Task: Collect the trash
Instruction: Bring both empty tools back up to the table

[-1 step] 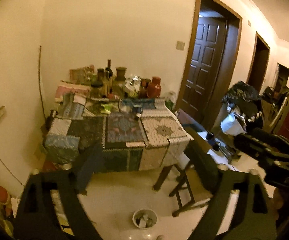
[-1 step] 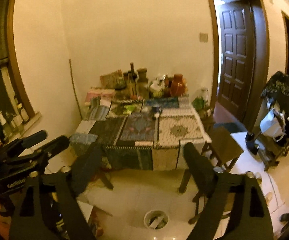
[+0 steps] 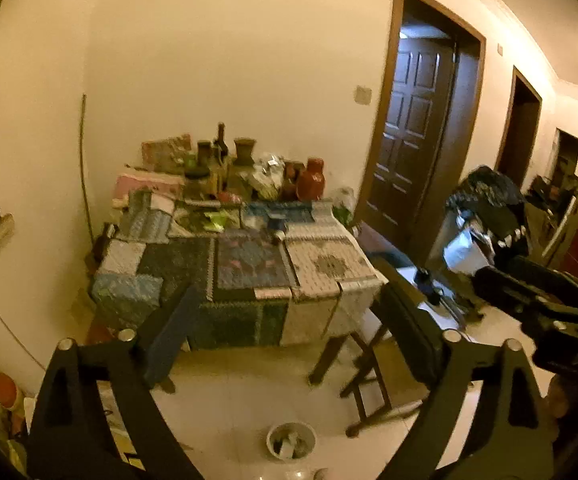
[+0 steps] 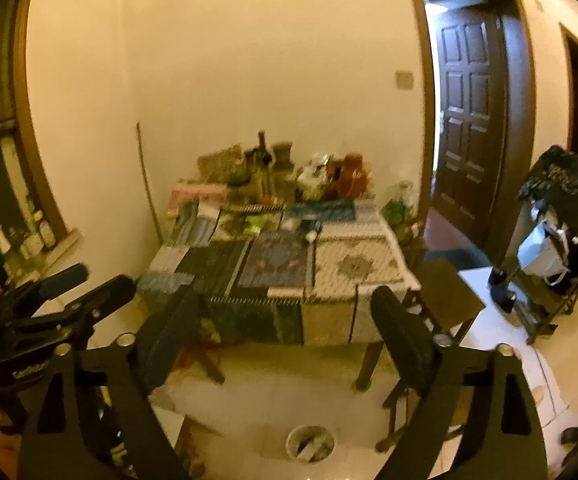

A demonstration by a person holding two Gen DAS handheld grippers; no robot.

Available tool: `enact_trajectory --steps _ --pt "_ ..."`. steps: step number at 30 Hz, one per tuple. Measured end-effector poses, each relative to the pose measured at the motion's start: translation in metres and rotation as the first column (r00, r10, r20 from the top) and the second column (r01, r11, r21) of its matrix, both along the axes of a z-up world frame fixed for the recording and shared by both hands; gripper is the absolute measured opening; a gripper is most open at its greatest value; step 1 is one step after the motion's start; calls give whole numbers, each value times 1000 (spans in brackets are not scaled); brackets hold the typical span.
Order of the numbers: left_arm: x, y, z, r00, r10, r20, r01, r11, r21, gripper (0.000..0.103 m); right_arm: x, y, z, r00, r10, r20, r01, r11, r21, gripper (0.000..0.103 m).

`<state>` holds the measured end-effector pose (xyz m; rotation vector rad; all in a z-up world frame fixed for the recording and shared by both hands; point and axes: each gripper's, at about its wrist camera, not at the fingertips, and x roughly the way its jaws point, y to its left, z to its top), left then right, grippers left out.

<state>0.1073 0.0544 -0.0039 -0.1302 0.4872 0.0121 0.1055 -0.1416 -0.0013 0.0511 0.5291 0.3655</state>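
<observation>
1. The pale floor [image 3: 249,392] between the camera and the table is bare, except for a small waste bin [image 3: 291,440] standing near, in the middle.
2. A table [image 4: 281,276] under a patchwork cloth blocks the way ahead; its near half is mostly flat and free.
3. The far edge of the table, against the wall, is crowded with bottles and jars [image 3: 249,164].
4. A dark wooden stool [image 3: 369,376] stands just beside the table's right near leg and narrows the way there.
5. On the right, a rack heaped with bags and clothes [image 4: 557,216] fills the side.
6. To the far right of the table a doorway with a dark door [image 4: 469,108] stands open.
</observation>
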Motion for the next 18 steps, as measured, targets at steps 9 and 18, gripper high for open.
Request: enact_trajectory --steps 9,18 --pt "41 -1 1 999 35 -1 -34 999 21 95 46 -7 -4 1000 4 31 -5 1000 14 96" --pt "141 -16 6 997 81 -12 -81 996 33 95 133 -27 0 999 44 28 -44 999 16 96"
